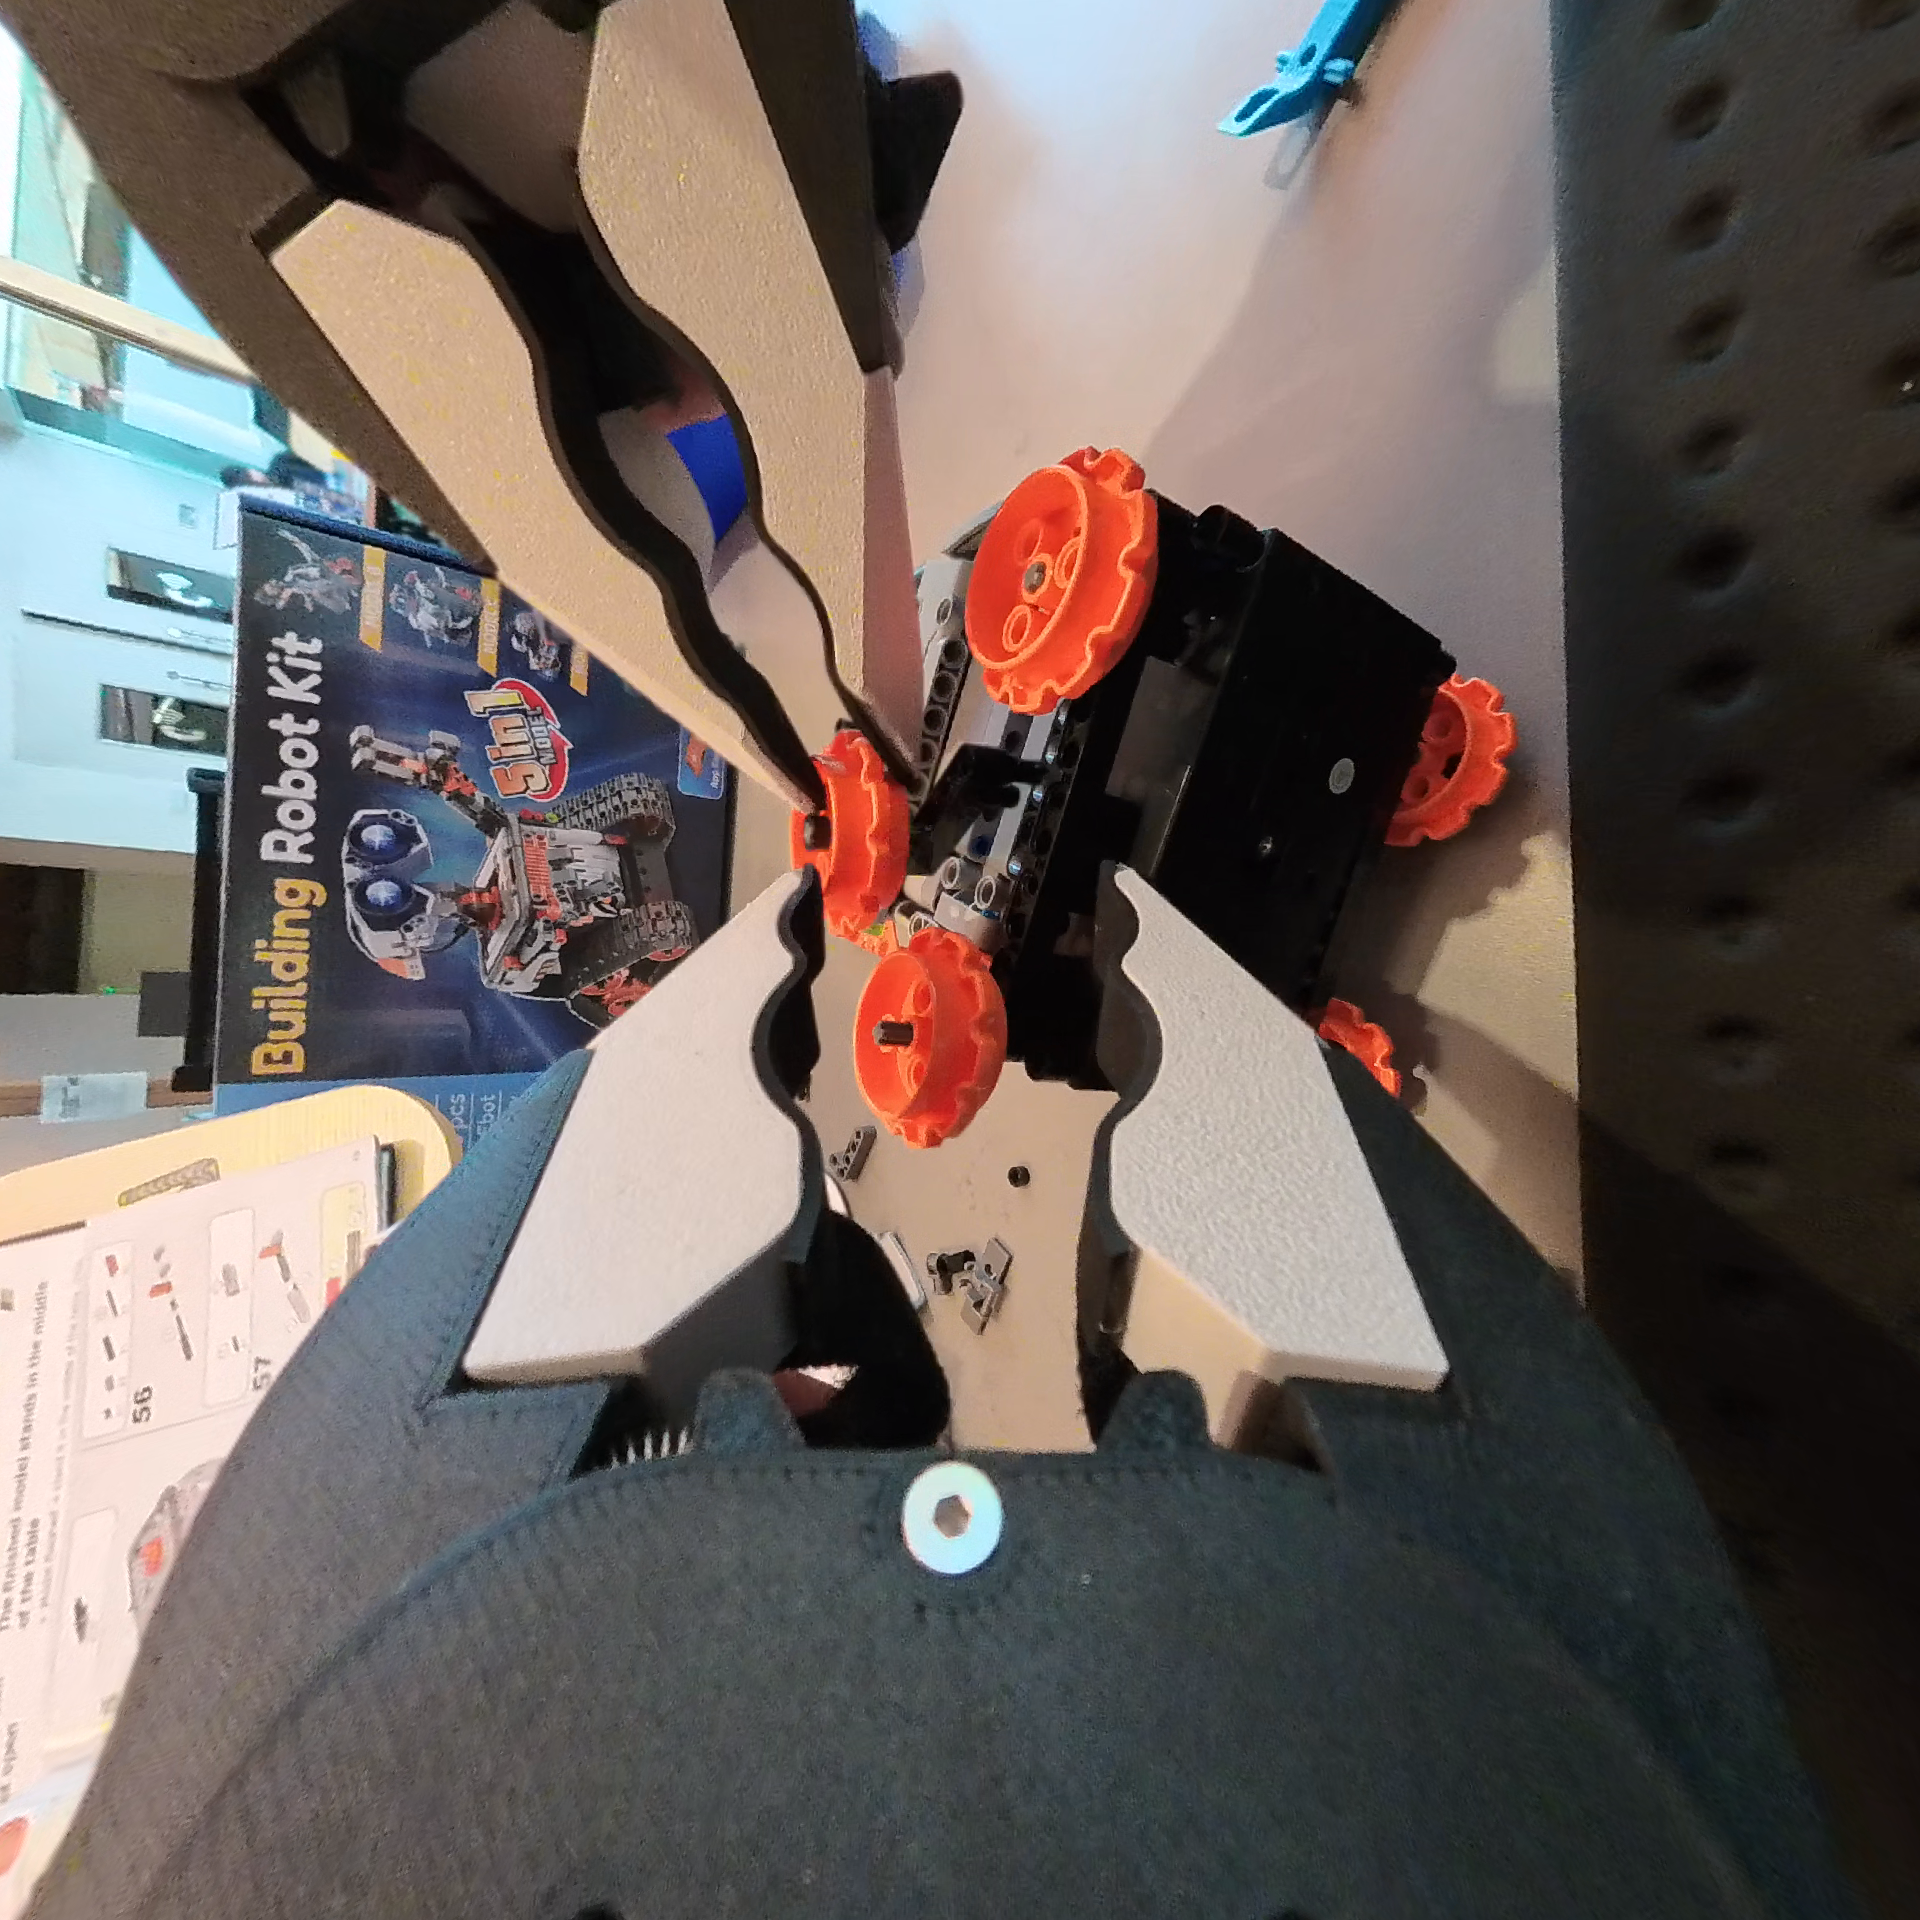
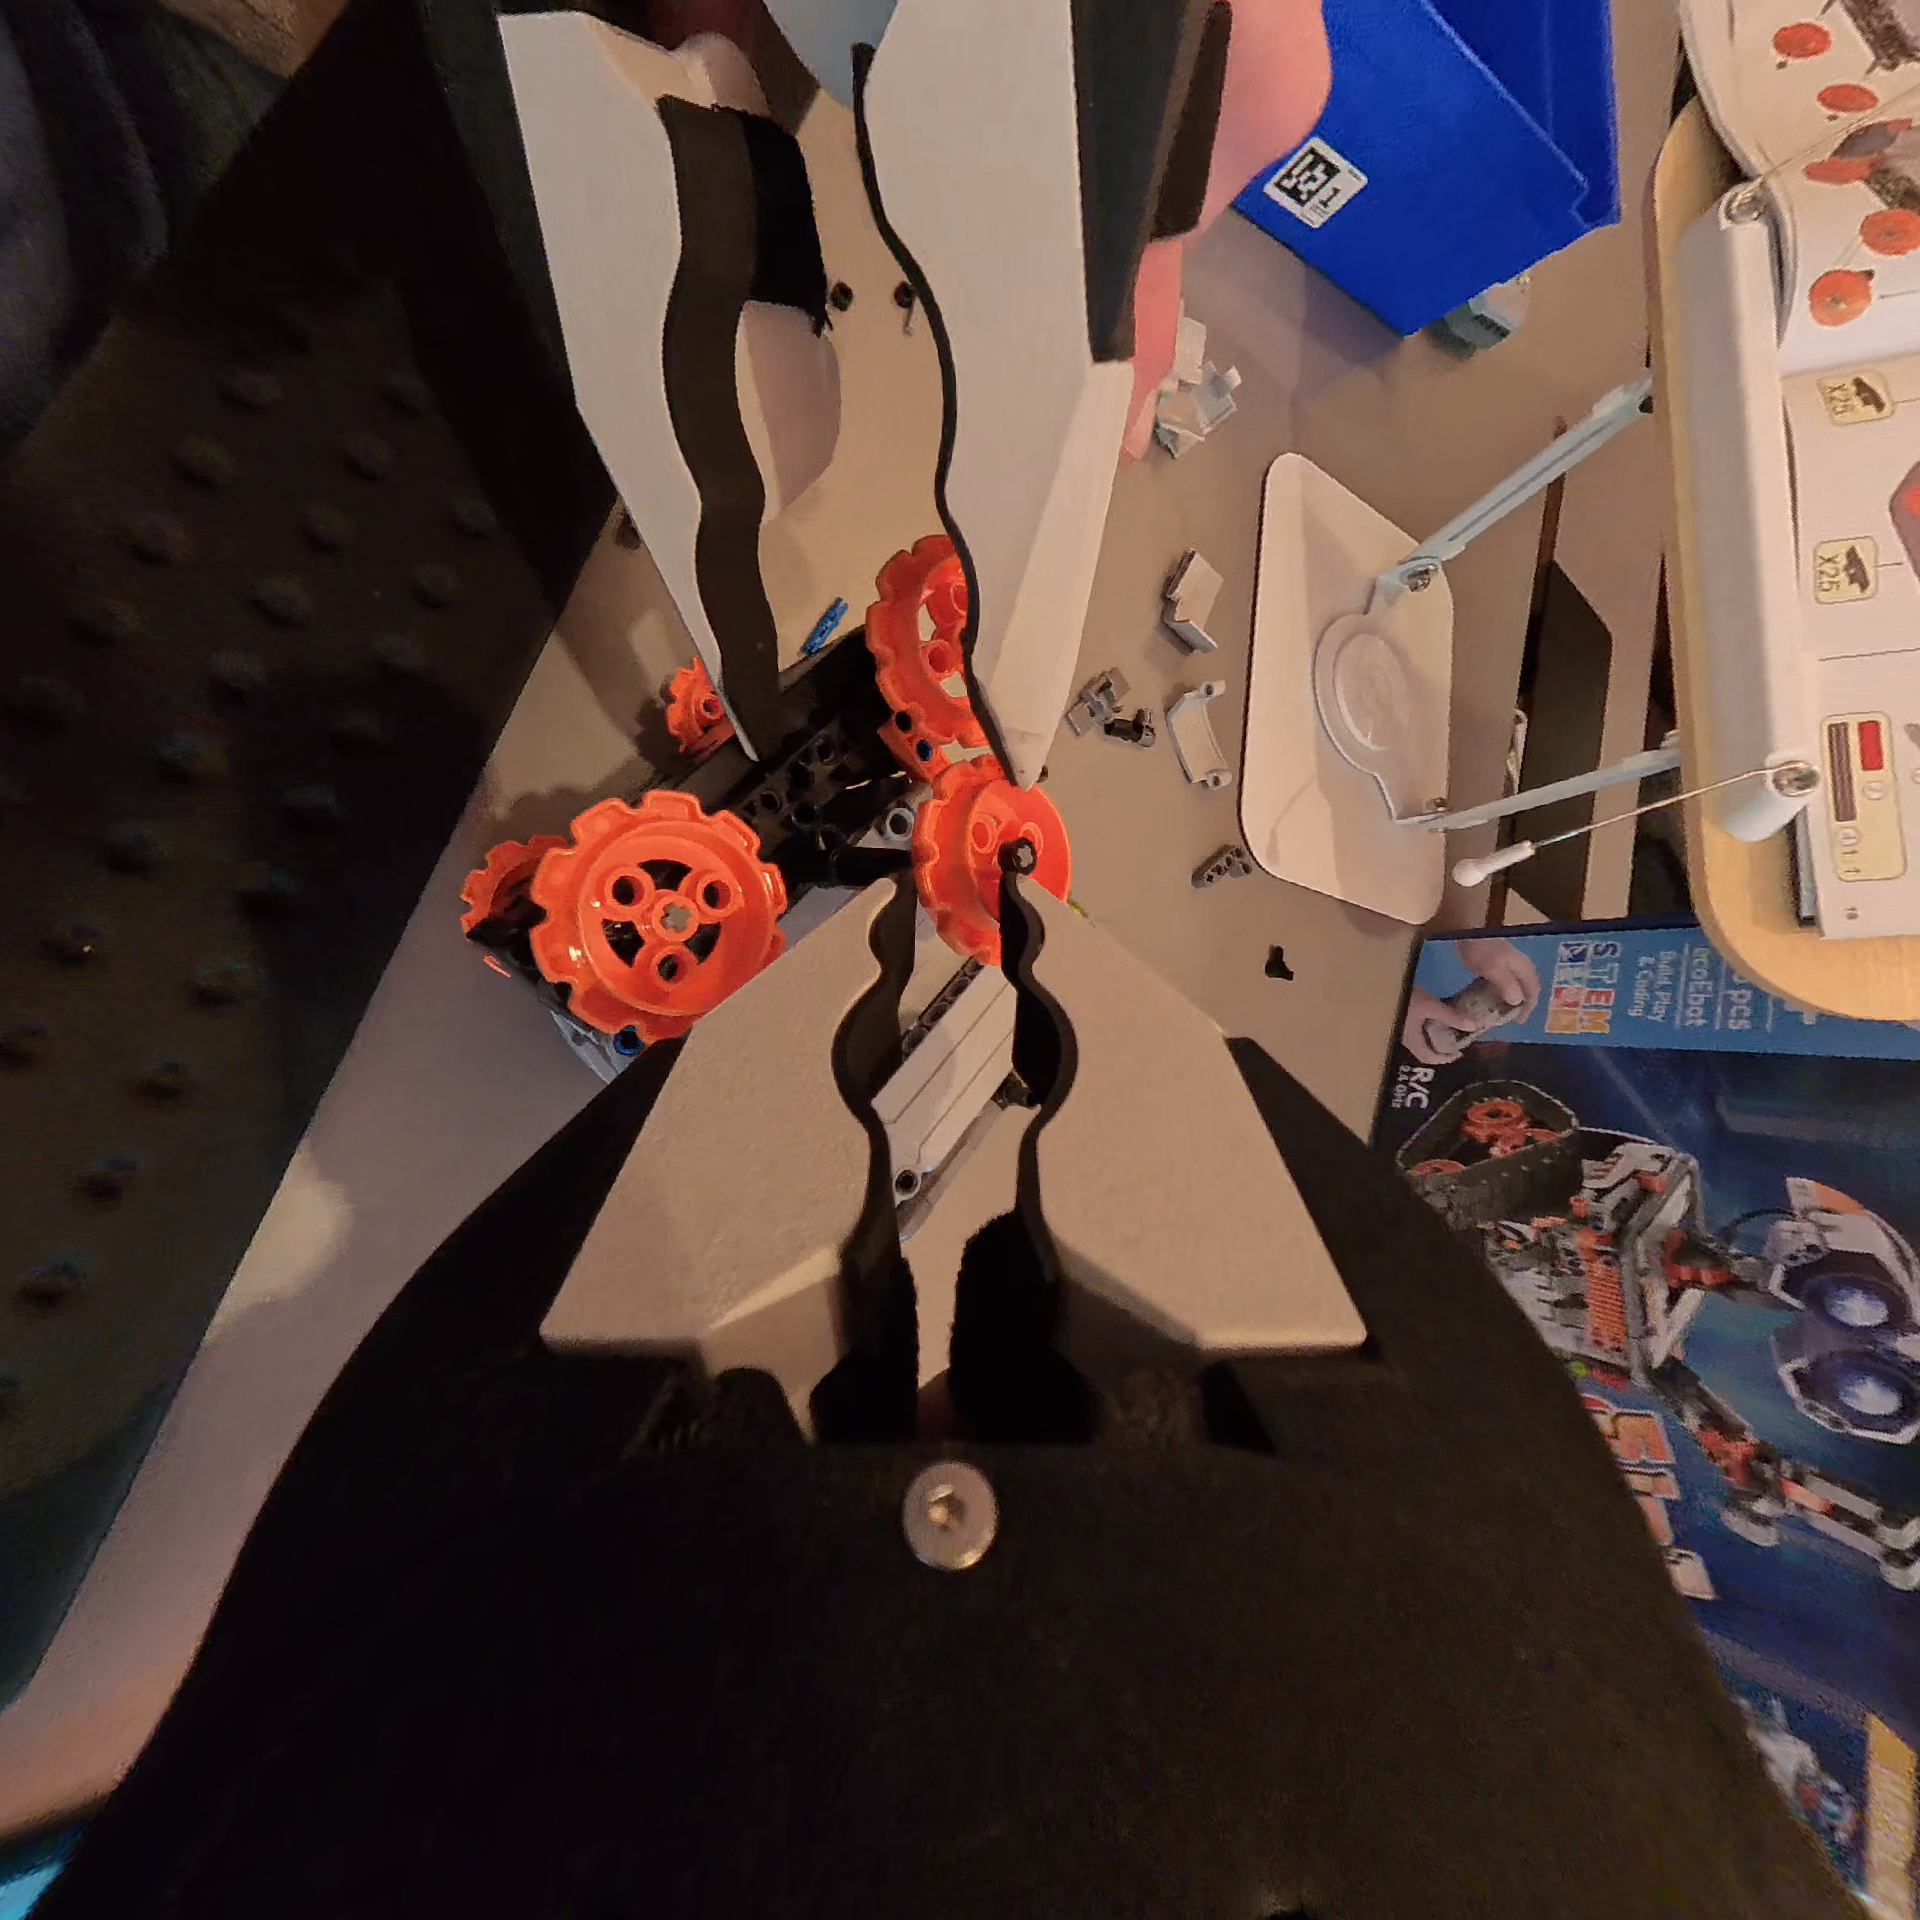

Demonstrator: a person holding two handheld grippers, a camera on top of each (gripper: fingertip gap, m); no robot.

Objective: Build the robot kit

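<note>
A building-brick vehicle with a black chassis and several orange toothed wheels lies on the pale table; it also shows in the right wrist view. My right gripper is shut on a small orange wheel with a black axle, at the model's near corner. In the left wrist view it comes in from the upper left onto that wheel. My left gripper is open, with its jaws wide around another orange wheel and the chassis end. It enters the right wrist view from above.
The kit's dark blue box lies beside the model. An instruction booklet rests on a wooden stand with a white base. Loose grey parts, a blue bin and a black studded mat surround it. My left and right fingertips are right by each other.
</note>
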